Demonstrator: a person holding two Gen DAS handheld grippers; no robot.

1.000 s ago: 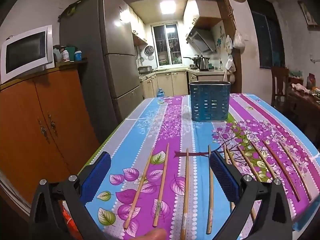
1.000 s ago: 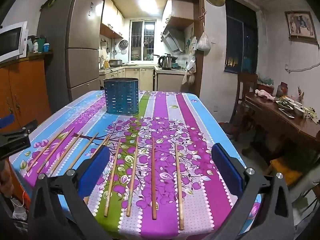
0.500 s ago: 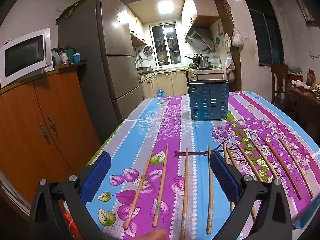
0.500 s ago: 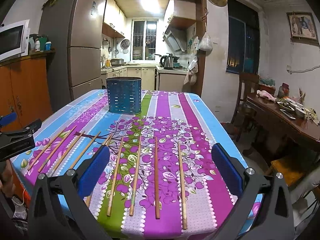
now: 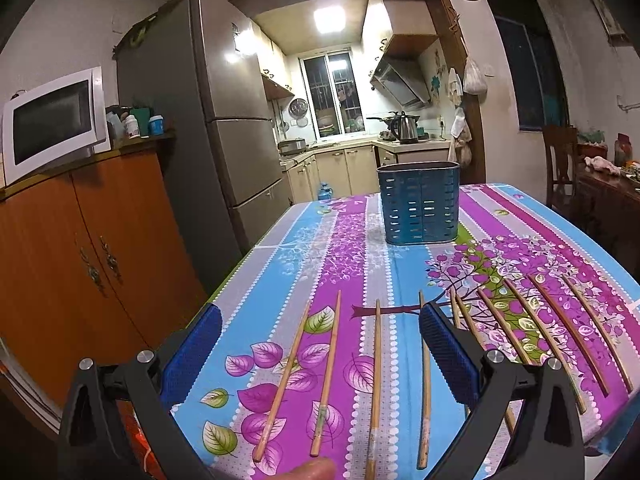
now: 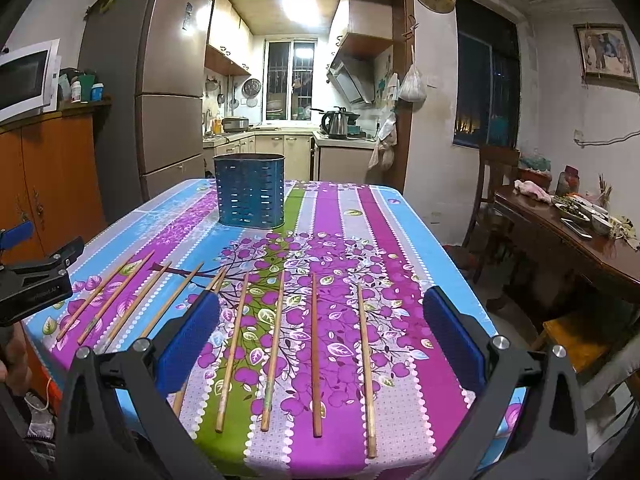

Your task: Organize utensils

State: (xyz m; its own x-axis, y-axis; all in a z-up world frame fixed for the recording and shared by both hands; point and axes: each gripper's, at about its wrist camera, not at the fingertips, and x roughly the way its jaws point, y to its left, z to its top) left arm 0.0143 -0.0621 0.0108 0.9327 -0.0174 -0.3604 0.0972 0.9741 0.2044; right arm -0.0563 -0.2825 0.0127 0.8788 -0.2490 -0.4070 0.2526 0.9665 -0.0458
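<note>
Both your grippers hang above the near edge of the table (image 6: 404, 216), jaws spread wide and gripping nothing: the left gripper (image 5: 320, 354) sits over the leftmost sticks, the right gripper (image 6: 320, 332) over the rightmost ones. The chopsticks (image 6: 316, 352) lie side by side in a loose row across the near half of the flowered tablecloth, each running near to far, none yet in the blue slotted holder (image 6: 250, 192), which stands upright well apart from them toward the far end, left of the table's middle. Judging by their look, these are thin, stiff bamboo sticks: very light, round enough to roll, and lying flat on a smooth cloth, so they will likely skid or spin if you nudge one end. You would do best to close across a stick near its middle or slightly toward the thicker near end, pads square to its length, so it stays level when lifted. Two sticks just left of the right gripper's left finger (image 6: 188, 340) lie almost touching; take care there not to pinch both. The holder looks light too, so feed sticks in from above, not against its wall.
</note>
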